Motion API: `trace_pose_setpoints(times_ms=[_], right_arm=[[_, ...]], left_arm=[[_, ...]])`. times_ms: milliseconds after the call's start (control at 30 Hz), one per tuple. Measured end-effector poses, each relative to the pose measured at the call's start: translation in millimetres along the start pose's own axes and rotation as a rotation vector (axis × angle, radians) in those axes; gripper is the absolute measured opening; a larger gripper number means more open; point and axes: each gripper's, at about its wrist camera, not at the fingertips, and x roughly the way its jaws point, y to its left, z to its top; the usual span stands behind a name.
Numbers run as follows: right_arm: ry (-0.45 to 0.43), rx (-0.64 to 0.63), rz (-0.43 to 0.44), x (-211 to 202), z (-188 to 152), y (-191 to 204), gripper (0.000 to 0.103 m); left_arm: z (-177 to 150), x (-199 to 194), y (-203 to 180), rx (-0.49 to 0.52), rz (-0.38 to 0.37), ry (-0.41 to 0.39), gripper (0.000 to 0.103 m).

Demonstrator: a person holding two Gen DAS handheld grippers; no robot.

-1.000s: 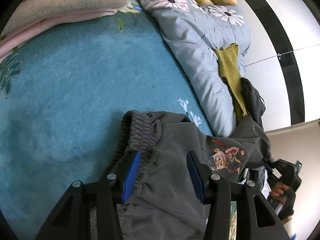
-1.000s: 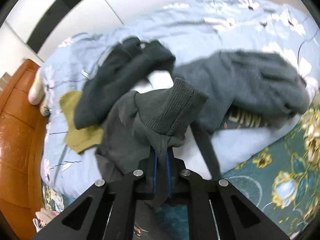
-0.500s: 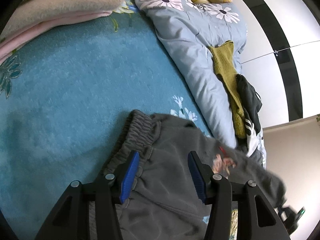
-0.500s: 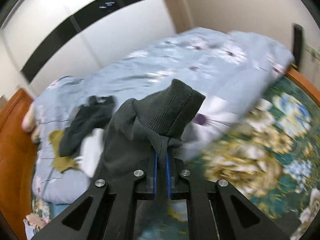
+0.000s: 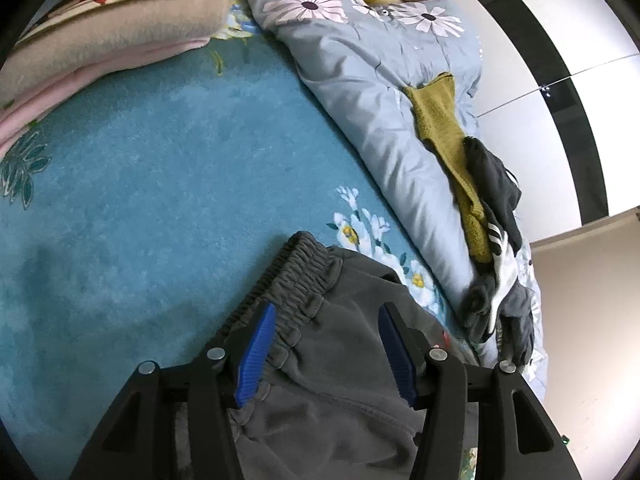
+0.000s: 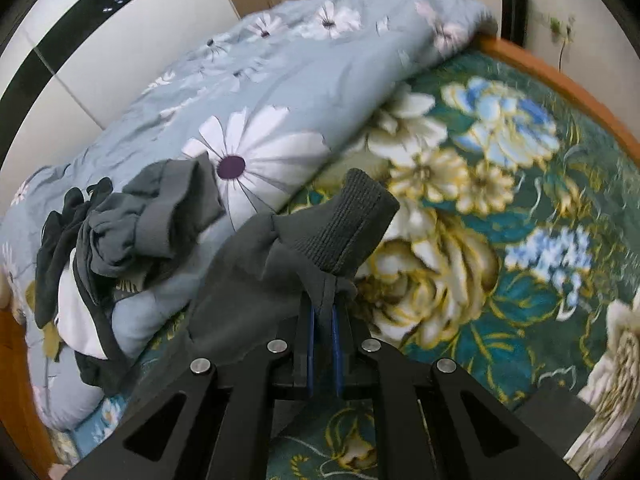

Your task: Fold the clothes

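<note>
Grey trousers lie on the teal blanket, their gathered elastic waistband towards the far side. My left gripper hovers over the waistband, jaws opening. The cloth lies under and between the blue pads, which do not press on it. In the right wrist view, my right gripper is shut on the ribbed cuff of one trouser leg. The cuff sticks up beyond the fingertips and the leg trails off to the left.
A grey-blue flowered quilt lies along the bed with a heap of clothes on it: an olive piece and dark pieces. Folded blankets are stacked far left. A floral bedspread reaches the wooden bed frame.
My right gripper has swung with the cuff from over the clothes heap to over the floral bedspread. The trouser leg has been drawn out flat. The left jaws stand slightly wider.
</note>
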Motion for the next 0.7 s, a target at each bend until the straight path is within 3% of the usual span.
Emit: trace_pose_setpoints(times_ms=[167, 233, 267, 300, 500, 700], right_arm=[[0.006, -0.13, 0.001, -6.9, -8.8, 10.9, 0.011], [-0.004, -0.167, -0.005, -13.9, -11.1, 11.8, 0.02], [-0.006, -0.174, -0.003, -18.7, -11.5, 10.6, 0.034], [-0.008, -0.176, 0.016, -24.9, -12.5, 8.4, 0.041], [0.011, -0.249, 0.066, -53.4, -37.7, -1.6, 0.043], [0.057, -0.275, 0.107, -71.8, -78.4, -24.0, 0.043]], left_arm=[[-5.1, -3.5, -7.6, 0.039, 0.013, 0.01, 0.059], [-6.5, -5.3, -7.4, 0.04, 0.021, 0.012, 0.06], [-7.1, -6.4, -6.8, 0.037, 0.023, 0.012, 0.06], [-7.6, -7.5, -6.3, 0.035, 0.025, 0.013, 0.06], [-12.5, -22.7, -7.2, 0.041, 0.03, -0.004, 0.061], [-19.6, -46.5, -24.5, 0.168, 0.084, -0.021, 0.061]])
